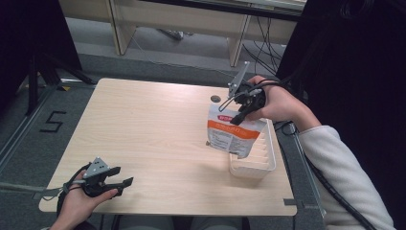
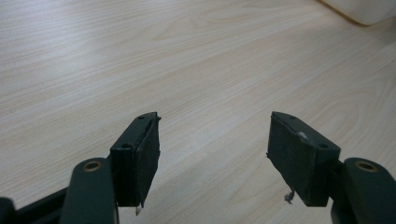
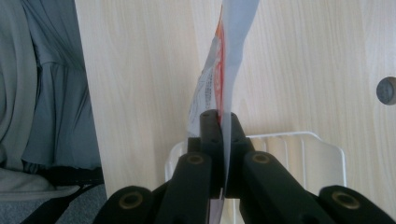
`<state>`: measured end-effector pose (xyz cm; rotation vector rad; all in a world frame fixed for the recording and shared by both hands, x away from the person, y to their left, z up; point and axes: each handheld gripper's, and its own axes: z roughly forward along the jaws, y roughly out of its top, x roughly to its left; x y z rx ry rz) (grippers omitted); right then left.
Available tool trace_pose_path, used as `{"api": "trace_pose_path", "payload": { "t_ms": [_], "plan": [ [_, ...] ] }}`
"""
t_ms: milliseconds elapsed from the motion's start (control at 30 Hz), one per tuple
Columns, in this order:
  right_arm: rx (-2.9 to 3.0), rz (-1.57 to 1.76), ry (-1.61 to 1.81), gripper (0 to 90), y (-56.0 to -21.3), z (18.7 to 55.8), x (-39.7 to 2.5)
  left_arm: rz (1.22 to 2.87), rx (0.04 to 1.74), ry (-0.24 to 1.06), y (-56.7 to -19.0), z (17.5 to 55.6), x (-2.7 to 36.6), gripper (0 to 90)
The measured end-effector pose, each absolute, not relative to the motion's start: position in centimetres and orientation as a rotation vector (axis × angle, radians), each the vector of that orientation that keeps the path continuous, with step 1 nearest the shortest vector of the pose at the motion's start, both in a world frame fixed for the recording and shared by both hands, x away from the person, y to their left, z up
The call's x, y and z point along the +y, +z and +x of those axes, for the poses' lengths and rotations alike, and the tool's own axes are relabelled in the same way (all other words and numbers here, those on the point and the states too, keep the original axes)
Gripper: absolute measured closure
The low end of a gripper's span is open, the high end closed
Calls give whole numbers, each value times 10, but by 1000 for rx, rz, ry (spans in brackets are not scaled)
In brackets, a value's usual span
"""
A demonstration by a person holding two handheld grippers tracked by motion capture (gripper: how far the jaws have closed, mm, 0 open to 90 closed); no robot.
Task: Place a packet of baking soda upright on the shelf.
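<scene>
A white and orange pouch (image 1: 234,134) hangs upright above the left end of a white ribbed tray (image 1: 261,165) at the table's right side. My right gripper (image 1: 238,118) is shut on the pouch's top edge, held up by a hand. In the right gripper view the jaws pinch the pouch (image 3: 223,70) edge-on at the right gripper (image 3: 219,119), with the tray (image 3: 317,154) below. My left gripper (image 1: 123,182) rests low at the table's front left corner, open and holding nothing. In the left gripper view the left gripper (image 2: 214,140) has bare wood between its pads.
The light wooden table (image 1: 143,129) holds a small dark round disc (image 1: 215,98) near its far edge, behind the pouch. Desk legs and cables stand on the floor beyond the table. A corner of the white tray (image 2: 364,11) shows at the top right of the left gripper view.
</scene>
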<state>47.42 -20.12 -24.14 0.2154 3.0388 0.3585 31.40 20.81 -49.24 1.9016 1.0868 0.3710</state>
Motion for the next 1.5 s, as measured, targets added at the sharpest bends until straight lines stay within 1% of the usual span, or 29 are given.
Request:
{"api": "trace_pose_path", "payload": {
  "t_ms": [933,967,1000,1500],
  "plan": [
    [3024,227,314,900,-234,477,-227,1901,1087,375,-492,314,208,335],
    [3029,189,321,900,-235,479,-228,1902,1087,375,-492,314,208,335],
    [3029,237,309,900,-235,477,-230,1901,1088,376,-492,314,208,335],
    [3035,242,281,900,-238,479,-242,1898,1096,370,-493,314,208,334]
  ]
}}
